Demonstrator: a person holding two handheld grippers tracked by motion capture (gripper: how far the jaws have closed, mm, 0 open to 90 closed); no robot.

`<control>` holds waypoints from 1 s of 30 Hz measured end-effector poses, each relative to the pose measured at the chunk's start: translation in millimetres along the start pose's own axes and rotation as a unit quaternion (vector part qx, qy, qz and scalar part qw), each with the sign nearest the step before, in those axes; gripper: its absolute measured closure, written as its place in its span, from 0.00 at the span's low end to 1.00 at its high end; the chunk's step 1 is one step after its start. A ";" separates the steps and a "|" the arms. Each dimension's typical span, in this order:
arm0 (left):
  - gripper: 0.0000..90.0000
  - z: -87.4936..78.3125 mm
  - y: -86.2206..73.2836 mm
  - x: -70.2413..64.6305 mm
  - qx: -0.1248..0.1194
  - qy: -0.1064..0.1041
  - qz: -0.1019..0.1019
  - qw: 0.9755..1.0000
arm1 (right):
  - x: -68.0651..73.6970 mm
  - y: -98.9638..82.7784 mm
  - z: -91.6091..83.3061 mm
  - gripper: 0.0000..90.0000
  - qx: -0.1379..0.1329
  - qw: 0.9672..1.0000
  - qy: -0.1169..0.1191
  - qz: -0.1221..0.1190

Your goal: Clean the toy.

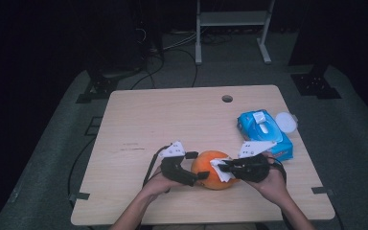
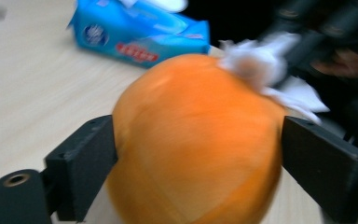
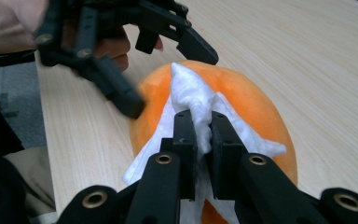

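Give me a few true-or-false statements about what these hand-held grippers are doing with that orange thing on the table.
1. The right hand-held gripper is clamped on a crumpled white wipe. True.
2. The wipe lies against the round orange fruit-shaped object. True.
3. The left hand-held gripper is shut tight on the wipe. False: its jaws stand wide on either side of the orange object.
4. The blue soft pack of wipes sits at the table's left edge. False: it lies toward the right side of the light wooden table.
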State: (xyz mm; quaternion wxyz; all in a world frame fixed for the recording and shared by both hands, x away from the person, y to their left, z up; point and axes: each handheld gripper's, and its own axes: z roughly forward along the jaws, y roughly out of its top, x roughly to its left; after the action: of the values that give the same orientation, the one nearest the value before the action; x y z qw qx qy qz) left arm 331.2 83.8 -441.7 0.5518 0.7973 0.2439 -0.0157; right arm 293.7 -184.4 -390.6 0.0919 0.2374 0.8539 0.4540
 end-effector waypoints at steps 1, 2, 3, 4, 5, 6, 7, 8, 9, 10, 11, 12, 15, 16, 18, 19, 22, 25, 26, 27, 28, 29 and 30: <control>0.15 1.2 -2.1 -0.1 -0.001 -0.002 0.007 1.000 | 2.0 0.8 -0.3 0.91 -0.001 1.000 -0.001 -0.001; 0.18 1.5 -3.1 -2.1 -0.001 0.003 0.022 1.000 | 4.8 1.8 0.2 0.91 -0.002 1.000 0.000 -0.004; 0.20 1.4 -2.2 -4.3 0.004 0.006 0.033 0.999 | 8.7 3.1 1.3 0.91 -0.001 1.000 -0.002 -0.009; 0.21 0.8 -0.8 -7.3 0.005 0.010 0.050 0.999 | 12.1 4.8 2.3 0.91 -0.001 1.000 -0.004 -0.017; 0.24 0.3 0.1 -11.0 0.006 0.018 0.073 0.997 | 15.2 6.7 3.2 0.91 -0.004 1.000 -0.004 -0.021; 0.26 0.6 1.0 -14.4 0.010 0.025 0.093 0.995 | 18.0 8.6 4.1 0.91 -0.006 1.000 -0.007 -0.027; 0.27 0.9 1.6 -17.0 0.012 0.031 0.106 0.994 | 20.4 10.6 4.3 0.91 -0.004 0.999 -0.017 -0.039; 0.28 0.8 1.6 -18.0 0.012 0.034 0.118 0.992 | 20.9 12.2 3.8 0.91 -0.002 0.999 -0.025 -0.047; 0.28 0.7 1.4 -17.7 0.011 0.033 0.119 0.992 | 19.4 12.9 2.5 0.91 -0.003 0.998 -0.029 -0.047; 0.28 0.5 1.1 -16.8 0.009 0.031 0.114 0.993 | 16.4 12.3 0.7 0.91 -0.004 0.998 -0.038 -0.046; 0.26 0.2 0.9 -15.1 0.005 0.033 0.109 0.994 | 12.2 10.6 -1.2 0.91 -0.002 0.998 -0.049 -0.043; 0.23 0.3 1.1 -13.1 0.005 0.034 0.094 0.995 | 7.1 8.1 -3.5 0.91 -0.003 0.998 -0.050 -0.034; 0.17 3.4 -0.9 -6.4 0.005 0.020 0.043 0.999 | -3.0 -0.3 -7.6 0.91 -0.006 0.999 -0.045 -0.006; 0.17 4.3 -1.9 -5.6 0.006 0.017 0.035 0.999 | -3.6 -1.1 -7.5 0.91 -0.006 0.999 -0.043 -0.005; 0.21 4.0 -1.4 -8.9 0.006 0.022 0.049 0.999 | 0.2 0.9 -5.7 0.91 -0.005 0.999 -0.043 -0.011; 0.24 3.7 0.5 -12.4 0.010 0.028 0.065 0.997 | 3.2 2.9 -4.1 0.91 -0.006 0.999 -0.038 -0.015; 0.26 6.6 5.7 -29.1 0.020 0.041 0.126 0.991 | 13.5 9.9 1.0 0.91 -0.014 0.999 -0.018 -0.028; 0.21 6.6 7.7 -31.1 0.015 0.032 0.121 0.992 | 16.9 13.5 0.2 0.91 -0.013 0.999 -0.016 -0.038; 0.17 6.4 7.5 -27.4 0.014 0.024 0.096 0.995 | 15.5 12.7 -0.6 0.91 -0.012 0.999 -0.019 -0.038; 0.14 7.2 6.7 -23.8 0.016 0.021 0.076 0.997 | 12.6 11.3 -1.7 0.91 -0.013 0.999 -0.019 -0.034; 0.12 8.3 5.6 -21.3 0.019 0.021 0.061 0.998 | 9.8 9.8 -3.0 0.91 -0.013 0.999 -0.018 -0.027; 0.11 9.1 4.2 -19.0 0.019 0.018 0.046 0.999 | 7.0 8.7 -4.6 0.91 -0.015 0.999 -0.019 -0.022; 0.13 9.5 3.5 -17.6 0.018 0.017 0.035 0.999 | 4.9 8.0 -6.3 0.91 -0.016 0.999 -0.022 -0.017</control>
State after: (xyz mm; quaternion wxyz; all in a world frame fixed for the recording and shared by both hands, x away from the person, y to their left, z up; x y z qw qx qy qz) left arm 319.4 67.8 -437.2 0.5336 0.8152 0.2250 0.0131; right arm 289.6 -182.8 -380.2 0.1220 0.2308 0.8485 0.4604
